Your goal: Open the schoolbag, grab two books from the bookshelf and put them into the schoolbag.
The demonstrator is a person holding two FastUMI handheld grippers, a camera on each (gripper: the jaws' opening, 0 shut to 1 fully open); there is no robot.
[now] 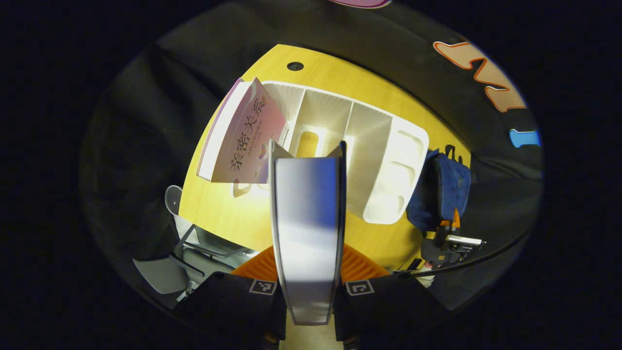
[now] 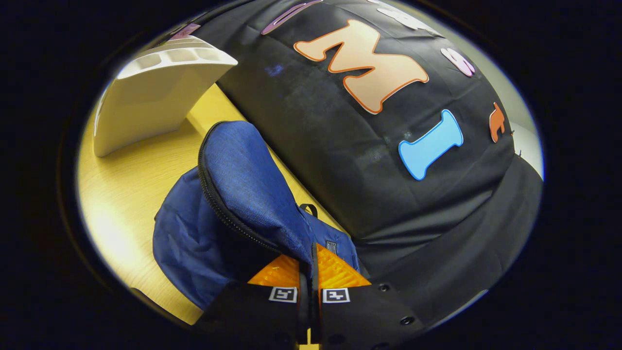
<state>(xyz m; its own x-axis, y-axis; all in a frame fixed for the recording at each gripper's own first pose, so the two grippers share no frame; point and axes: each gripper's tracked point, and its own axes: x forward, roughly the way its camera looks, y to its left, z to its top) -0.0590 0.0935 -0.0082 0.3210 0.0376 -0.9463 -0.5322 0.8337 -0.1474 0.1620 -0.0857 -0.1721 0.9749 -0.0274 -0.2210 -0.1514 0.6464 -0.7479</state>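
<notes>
Left gripper view, nearest: left gripper (image 1: 308, 272) pinching a book (image 1: 306, 228) between both fingers, the book's pale cover standing edge-on and running up the middle of the view. Beneath it, a yellow wooden table (image 1: 214, 214). Just beyond the held book, a white bookshelf (image 1: 369, 160) on the table, seen from above, with open dividers. At the shelf's left end, a pink book (image 1: 245, 138) leaning tilted against the first compartment. Beyond the shelf's other end, a blue schoolbag (image 1: 444, 192) at the table's far edge, with the right gripper (image 1: 449, 233) at its near side. Farther still, a small round hole (image 1: 295, 66) in the tabletop near its back edge. Off the table's left side, lower down, a chair (image 1: 194, 248) with a pale seat and metal frame. Black cloth wall behind everything.

Right gripper view, nearest: right gripper (image 2: 310, 279) pressed together on the schoolbag's flap (image 2: 252, 189), both fingers pinching the blue fabric at the zipper edge (image 2: 228, 214) and holding the flap lifted. Below the flap, the schoolbag (image 2: 194, 253) body slumped on the table (image 2: 126, 189), its mouth open and dark inside. A small black loop (image 2: 309, 209) on the bag's far side. Farther up the table, well apart from the bag, the bookshelf's curved white end (image 2: 146, 102). Black cloth wall across the right and top.
</notes>
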